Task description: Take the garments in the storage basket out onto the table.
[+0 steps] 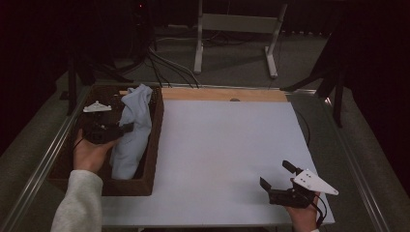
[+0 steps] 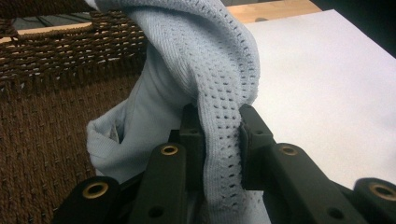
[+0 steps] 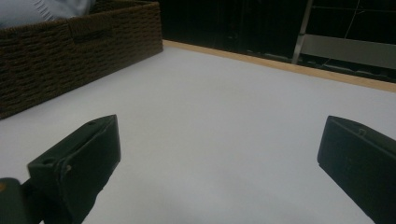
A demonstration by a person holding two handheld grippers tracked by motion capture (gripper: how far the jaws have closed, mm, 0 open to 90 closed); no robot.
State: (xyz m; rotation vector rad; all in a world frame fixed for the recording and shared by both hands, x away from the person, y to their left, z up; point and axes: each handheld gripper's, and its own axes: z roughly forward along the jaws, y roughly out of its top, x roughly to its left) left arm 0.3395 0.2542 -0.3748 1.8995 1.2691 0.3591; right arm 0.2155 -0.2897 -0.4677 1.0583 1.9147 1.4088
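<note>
Over the wicker basket [image 1: 153, 145], left gripper [image 2: 219, 140] pinching pale blue cloth [image 2: 210, 70]; right gripper [image 3: 219, 154] jaws apart, holding nothing

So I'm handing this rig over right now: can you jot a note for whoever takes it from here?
Left gripper: shut on the light blue cloth, inside the wicker basket at the table's left.
Right gripper: open, holding nothing, over the white table near the front right corner.
Done: cloth gripped.
Left: the cloth lies partly in the basket, draped over its far rim; probably lift it out onto the table.
</note>
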